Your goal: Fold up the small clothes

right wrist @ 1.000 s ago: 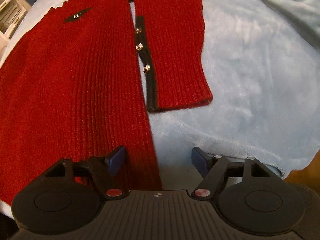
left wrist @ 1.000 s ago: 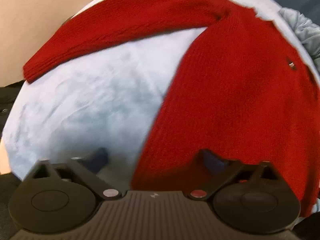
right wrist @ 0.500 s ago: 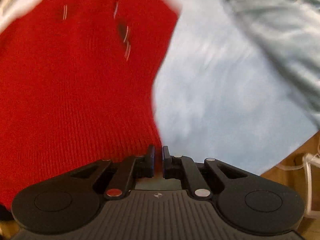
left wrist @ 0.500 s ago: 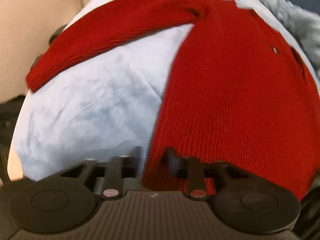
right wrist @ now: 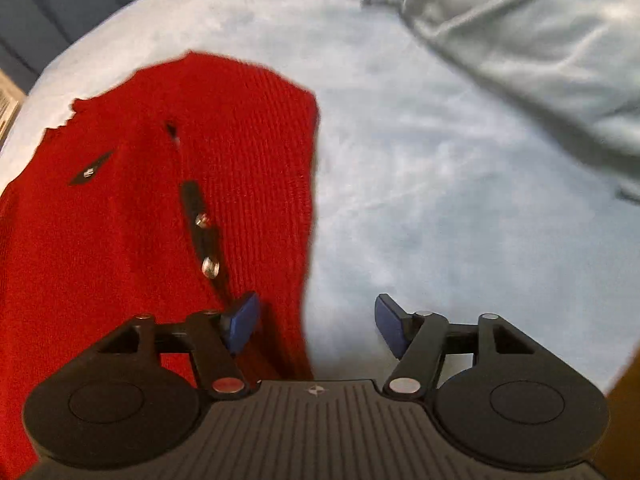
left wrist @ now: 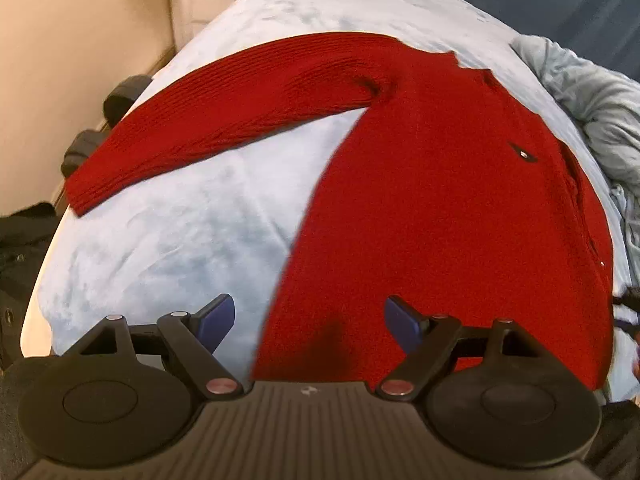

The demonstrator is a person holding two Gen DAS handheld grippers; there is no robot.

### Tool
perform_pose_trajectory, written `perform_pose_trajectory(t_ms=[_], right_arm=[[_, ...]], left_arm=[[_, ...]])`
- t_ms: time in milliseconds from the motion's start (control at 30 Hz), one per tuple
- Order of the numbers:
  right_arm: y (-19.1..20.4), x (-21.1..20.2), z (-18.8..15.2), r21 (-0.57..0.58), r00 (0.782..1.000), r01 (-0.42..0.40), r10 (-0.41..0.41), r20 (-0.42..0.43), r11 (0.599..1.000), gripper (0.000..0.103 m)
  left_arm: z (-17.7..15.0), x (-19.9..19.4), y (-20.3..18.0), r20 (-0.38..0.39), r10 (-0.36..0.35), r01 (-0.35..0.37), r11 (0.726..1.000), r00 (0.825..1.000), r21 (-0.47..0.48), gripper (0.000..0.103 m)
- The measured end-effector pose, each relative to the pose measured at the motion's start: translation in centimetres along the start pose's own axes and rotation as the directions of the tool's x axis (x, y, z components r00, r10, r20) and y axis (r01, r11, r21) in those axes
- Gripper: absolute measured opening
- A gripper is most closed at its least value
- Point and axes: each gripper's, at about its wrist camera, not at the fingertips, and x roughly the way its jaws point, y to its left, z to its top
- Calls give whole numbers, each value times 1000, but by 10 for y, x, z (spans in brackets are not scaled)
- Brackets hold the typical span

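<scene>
- Nearest, the left gripper [left wrist: 306, 318] has just been opening; its jaws stand wide over the hem of the red cardigan [left wrist: 448, 216], pinching nothing.
- Likewise the right gripper [right wrist: 316, 322] has just been opening and hangs empty at the folded-in side.
- Risk: a blue pad [right wrist: 240, 322] may snag the knit and undo that fold.
- Farther off, the sleeve [left wrist: 224, 120] lies unfolded near the edge of the pale blanket [left wrist: 168, 248]; open room lies right.

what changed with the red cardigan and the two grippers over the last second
Both grippers pinched the red cardigan's bottom hem half a second ago and have since let go: the left gripper and right gripper have just been opening and now stand open, pads off the knit. The right-hand panel, spread out before, now lies folded over the buttons. The outstretched sleeve and pale blue blanket stayed put.
</scene>
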Motion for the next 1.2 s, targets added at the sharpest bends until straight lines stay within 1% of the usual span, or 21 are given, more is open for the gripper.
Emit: perform_pose_trajectory(t_ms=[33,67,100,167,233,300,333,367,400,433,467,533,600,800,867,933,1000,1033,1067,1133,1200], right_arm=[[1,12,5,14,1000,-15,15,-22,1000,61],[4,20,10,14,999,-30,31,-27,999,25],[10,21,15,-22,999,-41,41,2,999,9],[24,12,32,-123,997,-42,49,55,991,9],[23,-7,56,-177,986,53,-23,164,983,9],[10,-23,83,-149,931,246,-191,310,958,10],[-1,-30,99,-103,882,349,-289,372,931,14],[-13,-35,113,-49,842,409,-356,405,911,26],[-25,-39,123,0,825,429,-392,408,903,32],[-35,-43,129,50,827,421,-406,388,906,47],[-44,-47,131,83,859,369,-374,349,926,54],[-49,-54,116,124,904,252,-279,324,960,56],[-41,-61,86,103,931,169,-193,309,980,58],[21,-67,-22,-45,971,62,-50,233,997,58],[43,-64,-49,-50,981,27,-17,193,998,58],[65,-61,-70,-70,989,2,9,149,998,58],[86,-58,-82,-116,994,-24,36,103,993,58],[98,-56,-87,-151,995,-27,41,89,988,58],[107,-57,-90,-182,996,-25,41,85,983,58],[122,-59,-93,-241,994,-17,43,103,970,58],[132,-64,-94,-290,991,-18,57,125,957,58]], left_arm=[[1,0,-5,4,3,-3,1000,1000,9,86],[2,-1,-8,9,7,-8,1000,1000,16,86],[5,0,-11,14,14,-14,1000,1000,19,86],[9,3,-12,20,28,-29,999,999,28,86],[16,6,-11,31,63,-64,997,998,33,86],[23,9,-6,41,104,-105,994,994,17,86],[28,13,1,47,124,-123,992,991,-8,86],[32,16,8,52,141,-139,989,989,-43,87],[36,18,17,53,154,-149,985,987,-87,88],[40,22,30,50,159,-150,977,986,-150,89],[43,26,42,50,150,-137,967,987,-213,90],[51,35,69,49,124,-101,935,991,-340,90],[57,47,93,54,91,-56,888,994,-457,90],[78,93,146,135,-77,152,669,988,-727,90],[87,108,159,171,-101,197,585,980,-787,91],[94,125,171,174,-105,203,475,979,-856,92],[101,125,180,191,-52,196,390,980,-900,75],[110,120,183,188,9,168,405,982,-899,23],[120,116,186,177,37,143,441,983,-886,16],[145,102,188,177,93,116,459,980,-881,16],[178,82,182,231,124,135,519,965,-844,16]])
